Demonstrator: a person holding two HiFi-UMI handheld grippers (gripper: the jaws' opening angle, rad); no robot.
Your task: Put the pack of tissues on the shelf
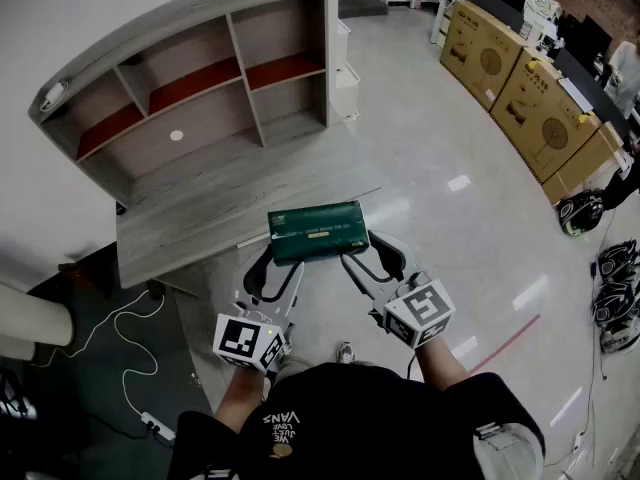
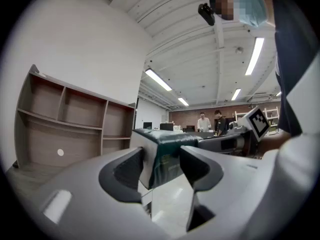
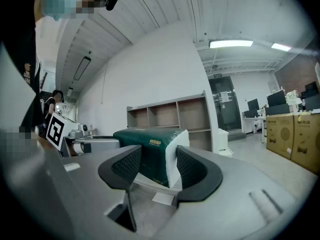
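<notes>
A dark green pack of tissues [image 1: 318, 231] with white ends hangs level over the front edge of the grey desk [image 1: 200, 218]. My left gripper [image 1: 283, 261] is shut on its left end and my right gripper [image 1: 368, 251] on its right end. In the left gripper view the pack [image 2: 167, 156] sits between the pads of the left gripper [image 2: 161, 166]. The right gripper view shows its white end [image 3: 172, 156] clamped in the right gripper [image 3: 159, 166]. The wooden shelf [image 1: 190, 78] with open compartments stands at the back of the desk, beyond the pack.
Large cardboard boxes [image 1: 520, 88] line the far right. Helmets [image 1: 580, 211] lie on the shiny floor to the right. A power strip with a white cable [image 1: 150, 423] lies on dark matting at lower left. Two people [image 2: 202, 121] stand far off.
</notes>
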